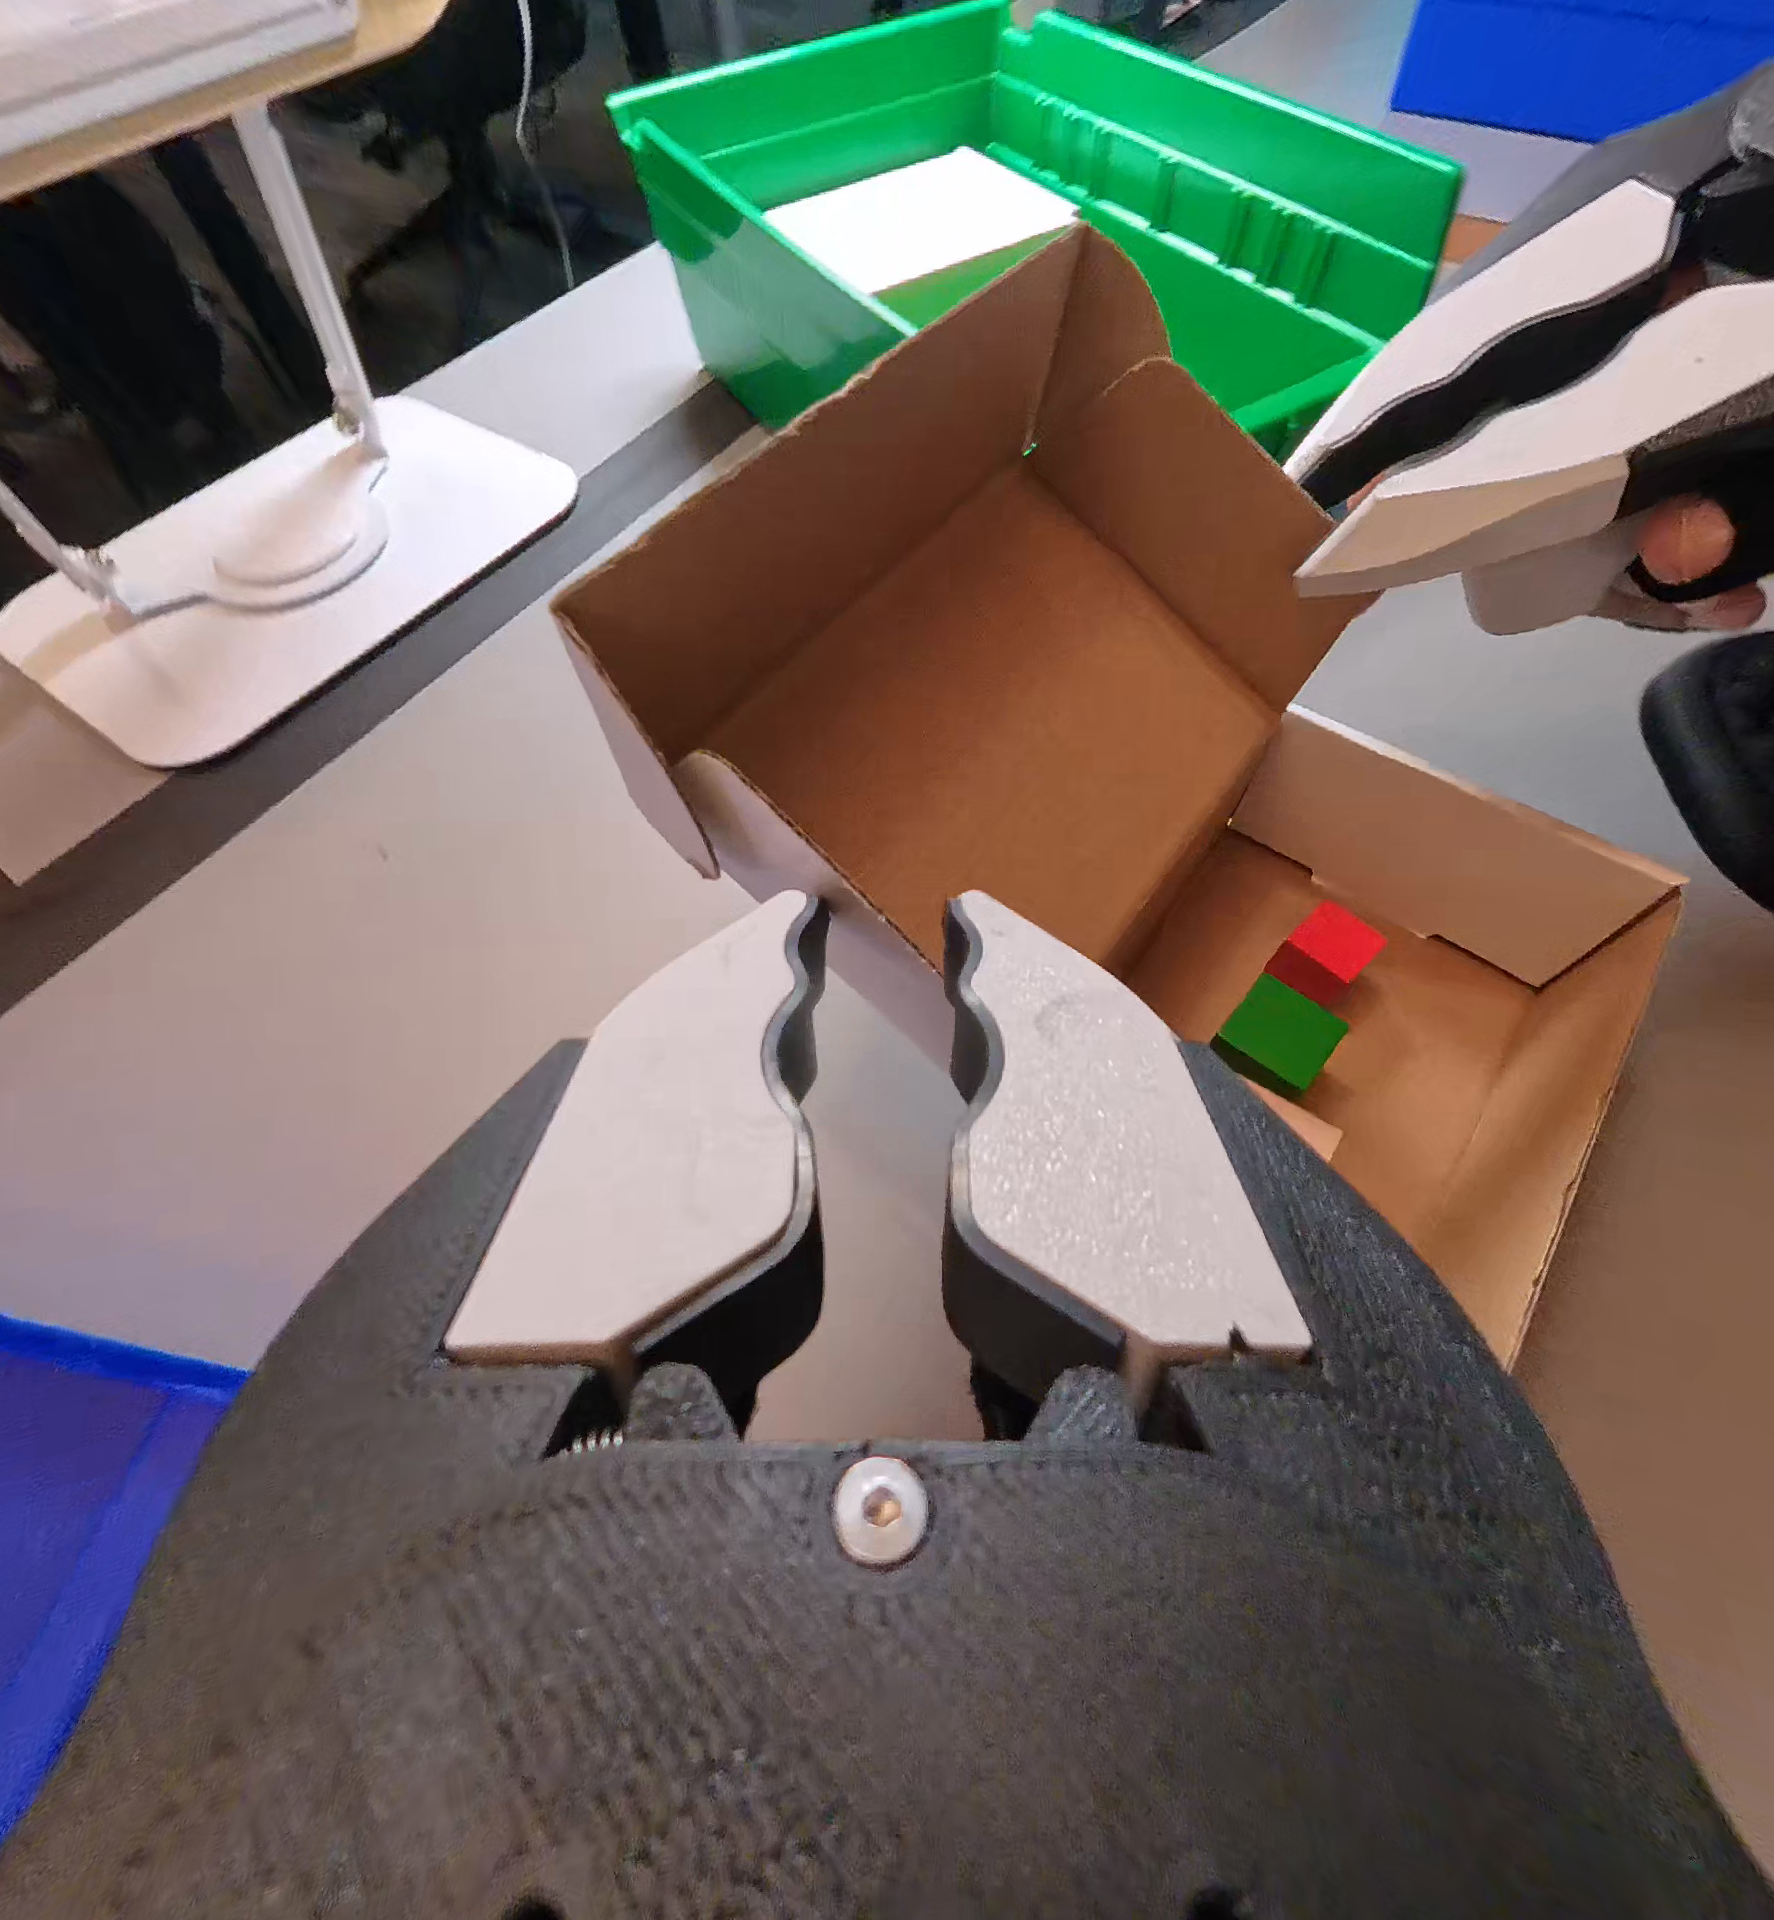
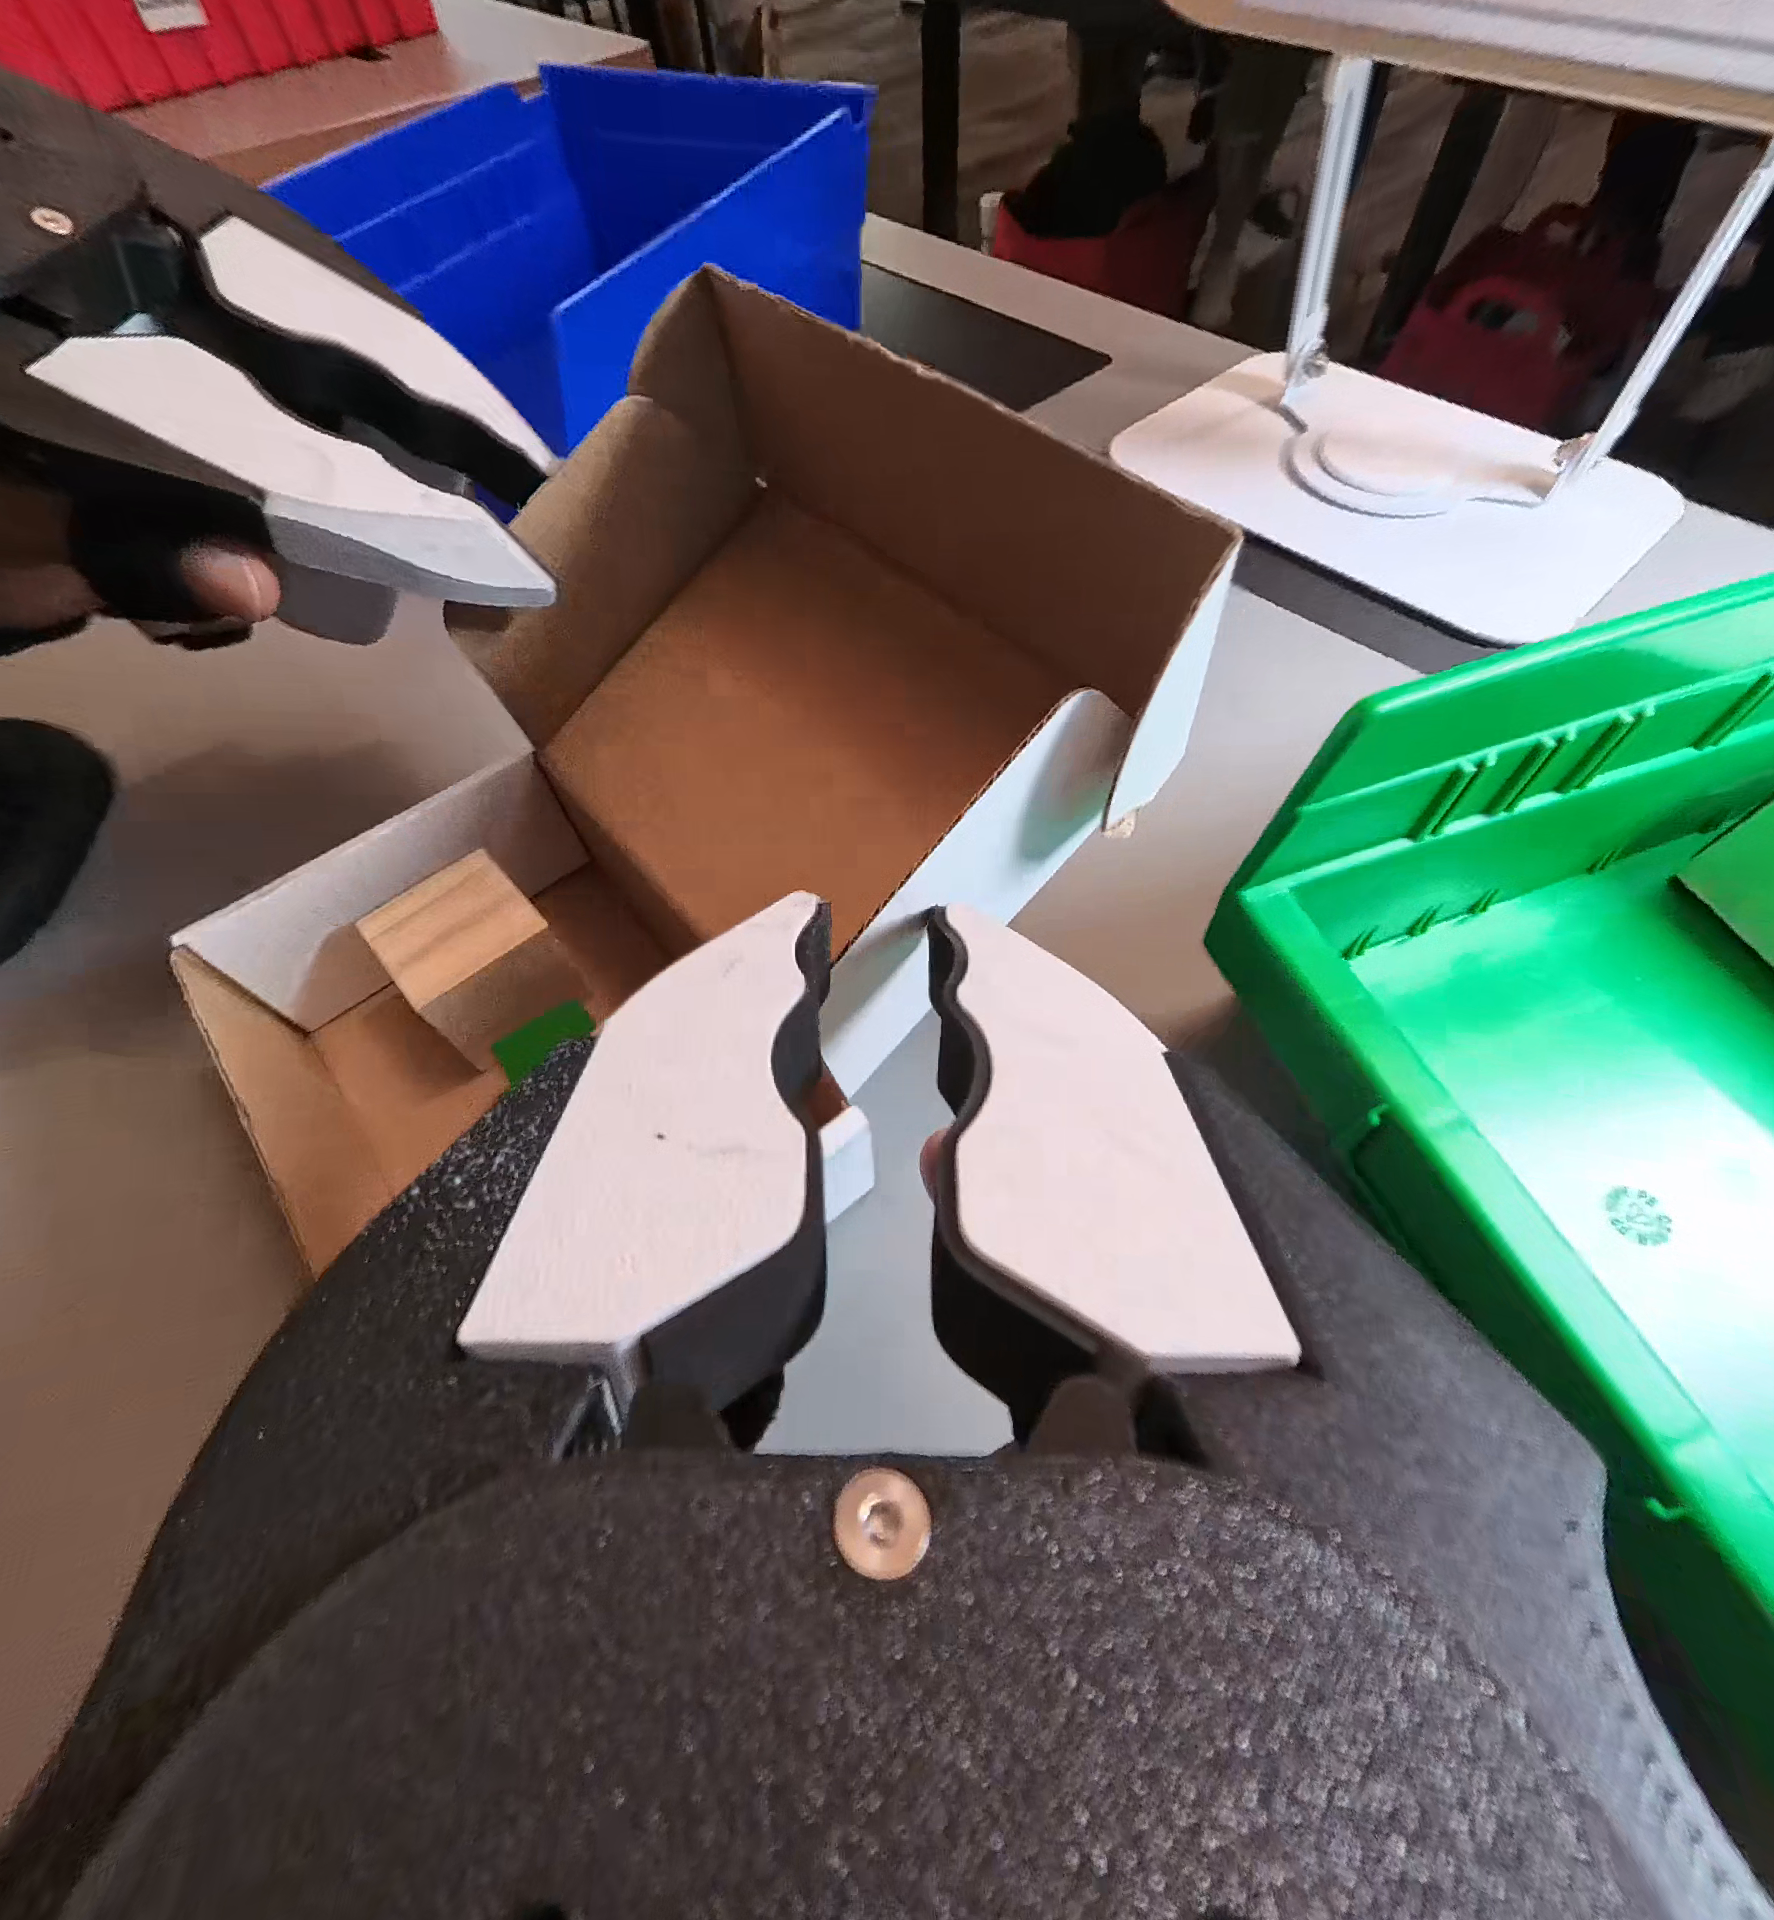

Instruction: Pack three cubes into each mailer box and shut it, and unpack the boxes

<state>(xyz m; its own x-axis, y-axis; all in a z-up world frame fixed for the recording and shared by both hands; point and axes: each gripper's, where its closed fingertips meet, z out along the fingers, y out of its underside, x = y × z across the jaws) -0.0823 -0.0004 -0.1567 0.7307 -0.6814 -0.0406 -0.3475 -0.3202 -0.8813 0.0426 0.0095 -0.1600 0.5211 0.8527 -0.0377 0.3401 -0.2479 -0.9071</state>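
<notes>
An open cardboard mailer box (image 1: 1548, 1049) lies on the table with its lid (image 1: 966, 675) raised. Inside it are a red cube (image 1: 1335, 940), a green cube (image 1: 1278, 1034) and a plain wooden cube (image 2: 452, 925). My left gripper (image 1: 883, 920) is slightly open, and the lid's left side edge runs through the gap between its fingers. My right gripper (image 2: 878, 920) is also slightly open astride the lid's (image 2: 810, 675) other side edge. Each gripper shows in the other's view, with its tips at a lid side flap: the right one (image 1: 1304, 525) and the left one (image 2: 550, 530).
A green bin (image 1: 1226, 208) holding a white box (image 1: 924, 218) stands behind the mailer box, and it is close on the right in the right wrist view (image 2: 1537, 1039). A blue bin (image 2: 602, 239) is on the left side. A white stand base (image 1: 270, 582) sits at the far left. A black rounded object (image 1: 1756, 769) lies to the right. Across from one pair of fingers to the other is roughly 12 cm.
</notes>
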